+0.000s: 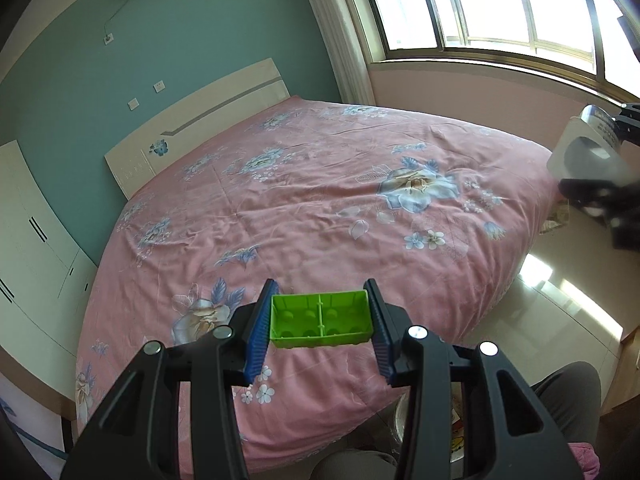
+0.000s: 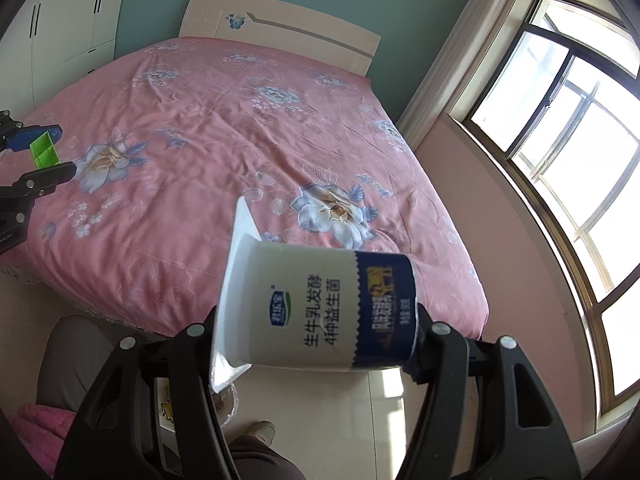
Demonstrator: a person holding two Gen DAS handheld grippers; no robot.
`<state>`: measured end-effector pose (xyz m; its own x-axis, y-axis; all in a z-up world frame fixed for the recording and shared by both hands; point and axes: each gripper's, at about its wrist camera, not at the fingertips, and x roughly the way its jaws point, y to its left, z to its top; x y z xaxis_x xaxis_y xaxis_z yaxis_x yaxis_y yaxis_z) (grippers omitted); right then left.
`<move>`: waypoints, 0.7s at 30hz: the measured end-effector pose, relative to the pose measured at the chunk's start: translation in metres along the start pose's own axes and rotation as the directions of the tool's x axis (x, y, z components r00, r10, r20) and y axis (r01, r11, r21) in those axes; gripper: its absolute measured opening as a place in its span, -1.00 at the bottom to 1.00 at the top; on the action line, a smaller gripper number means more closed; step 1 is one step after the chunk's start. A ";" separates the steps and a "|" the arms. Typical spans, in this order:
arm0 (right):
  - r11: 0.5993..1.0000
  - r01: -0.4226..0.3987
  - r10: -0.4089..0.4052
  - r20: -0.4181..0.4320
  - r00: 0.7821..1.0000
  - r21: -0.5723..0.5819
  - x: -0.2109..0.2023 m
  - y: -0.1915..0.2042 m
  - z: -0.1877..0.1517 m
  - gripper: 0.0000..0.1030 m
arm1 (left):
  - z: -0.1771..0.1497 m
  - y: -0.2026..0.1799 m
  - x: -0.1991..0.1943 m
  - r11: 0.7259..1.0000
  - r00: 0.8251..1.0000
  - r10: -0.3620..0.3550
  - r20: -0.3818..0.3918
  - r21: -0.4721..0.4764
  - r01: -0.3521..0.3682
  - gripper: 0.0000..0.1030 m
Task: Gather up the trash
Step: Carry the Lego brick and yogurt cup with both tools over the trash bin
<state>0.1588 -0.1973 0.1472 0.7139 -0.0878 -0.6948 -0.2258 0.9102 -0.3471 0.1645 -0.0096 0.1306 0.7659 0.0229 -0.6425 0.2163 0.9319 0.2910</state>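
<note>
The right gripper (image 2: 316, 316), nearest the lens in the right wrist view, is clamped on a white and dark blue yogurt cup (image 2: 316, 312) that lies sideways between its jaws, its wide rim against the left jaw and its blue base against the right one. The cup hangs above the foot corner of the bed (image 2: 200, 120), which fills most of both views under a pink sheet printed with blue and white flowers. A white headboard (image 2: 280, 28) closes the far end against a teal wall, with white wardrobes (image 2: 68, 28) to one side and a large sunlit window (image 2: 560, 120) to the other. The left gripper (image 1: 320, 324) is closed on a small green plastic tray (image 1: 320, 322), its blue pads (image 1: 260, 328) pressing both short ends, open side facing the camera and a divider down its middle; it hangs over the near edge of the bed. Below, a person's grey trouser legs (image 2: 76, 356) show against the pale tiled floor (image 2: 340, 420).
</note>
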 end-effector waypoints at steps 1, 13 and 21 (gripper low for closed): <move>1.000 -0.008 0.008 -0.014 1.000 0.002 0.007 0.001 -0.006 0.21 | -0.007 -0.003 0.007 1.000 1.000 -0.008 -0.020 0.005 0.008 -0.11; 0.991 -0.127 0.131 -0.200 0.971 0.035 0.098 0.039 -0.078 0.21 | -0.079 -0.056 0.088 0.993 0.967 -0.095 -0.236 0.051 0.110 -0.11; 0.980 -0.188 0.199 -0.306 0.931 0.066 0.146 0.069 -0.128 0.21 | -0.125 -0.093 0.135 0.982 0.918 -0.137 -0.372 0.067 0.174 -0.11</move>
<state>0.1630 -0.1990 -0.0590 0.4167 -0.0241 -0.9087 -0.3120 0.9351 -0.1680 0.1724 -0.0476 -0.0722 0.4482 0.0278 -0.8935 0.3867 0.8951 0.2218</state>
